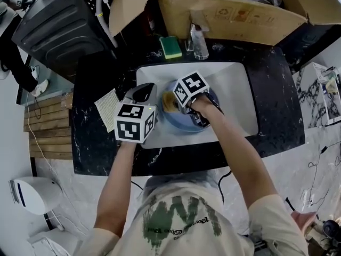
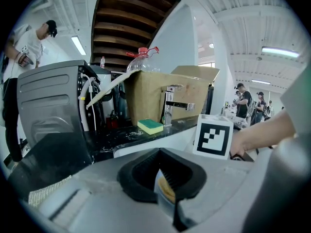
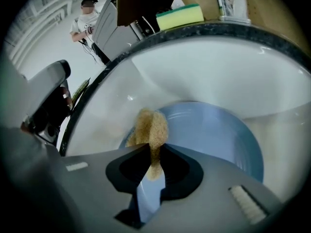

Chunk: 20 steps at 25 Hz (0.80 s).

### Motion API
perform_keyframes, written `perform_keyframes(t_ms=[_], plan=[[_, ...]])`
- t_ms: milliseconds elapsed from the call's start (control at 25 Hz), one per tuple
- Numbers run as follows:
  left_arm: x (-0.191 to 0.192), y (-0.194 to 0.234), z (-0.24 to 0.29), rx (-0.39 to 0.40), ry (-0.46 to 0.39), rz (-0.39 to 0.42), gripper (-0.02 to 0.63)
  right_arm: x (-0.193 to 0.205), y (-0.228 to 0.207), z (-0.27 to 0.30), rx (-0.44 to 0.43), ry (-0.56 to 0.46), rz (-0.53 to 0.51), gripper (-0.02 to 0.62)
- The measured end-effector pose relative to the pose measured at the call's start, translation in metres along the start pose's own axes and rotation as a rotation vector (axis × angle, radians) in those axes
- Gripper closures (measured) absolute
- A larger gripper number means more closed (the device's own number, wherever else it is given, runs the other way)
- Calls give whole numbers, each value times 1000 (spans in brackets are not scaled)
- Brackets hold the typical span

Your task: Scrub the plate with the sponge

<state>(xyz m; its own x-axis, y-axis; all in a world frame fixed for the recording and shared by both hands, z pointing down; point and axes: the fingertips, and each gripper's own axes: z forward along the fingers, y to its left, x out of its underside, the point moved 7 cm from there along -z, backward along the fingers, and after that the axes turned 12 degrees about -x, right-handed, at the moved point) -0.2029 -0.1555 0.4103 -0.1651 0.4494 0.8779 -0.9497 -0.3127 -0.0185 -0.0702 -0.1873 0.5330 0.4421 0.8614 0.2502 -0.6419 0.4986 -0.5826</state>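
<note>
A blue plate (image 1: 186,122) lies in the white sink (image 1: 234,97). My left gripper (image 1: 144,94) is at the plate's left rim; in the left gripper view its jaws (image 2: 163,192) are shut on the plate's thin rim (image 2: 160,202), seen edge-on. From the right, my right gripper (image 1: 177,103) reaches over the plate, shut on a tan scrubbing sponge (image 1: 169,101). In the right gripper view the sponge (image 3: 150,127) sticks out of the gripper (image 3: 151,165) and rests against the plate (image 3: 214,135) near its left edge.
A green-and-yellow sponge (image 1: 170,47) lies on the dark counter behind the sink, beside the faucet (image 1: 196,36). A cardboard box (image 1: 234,12) stands behind them. A black appliance (image 1: 58,28) is at the back left. A woven cloth (image 1: 108,109) lies left of the sink.
</note>
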Motion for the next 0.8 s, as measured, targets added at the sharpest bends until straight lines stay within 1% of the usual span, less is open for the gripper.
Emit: perform_keyframes(t_ms=[320,800], plan=[[3,3,1,-5,7,1,607,0,2,15,31,35,-22,535],[2,3,2,-7,8,-1,607,6,-7,10,67,68,-31,534]])
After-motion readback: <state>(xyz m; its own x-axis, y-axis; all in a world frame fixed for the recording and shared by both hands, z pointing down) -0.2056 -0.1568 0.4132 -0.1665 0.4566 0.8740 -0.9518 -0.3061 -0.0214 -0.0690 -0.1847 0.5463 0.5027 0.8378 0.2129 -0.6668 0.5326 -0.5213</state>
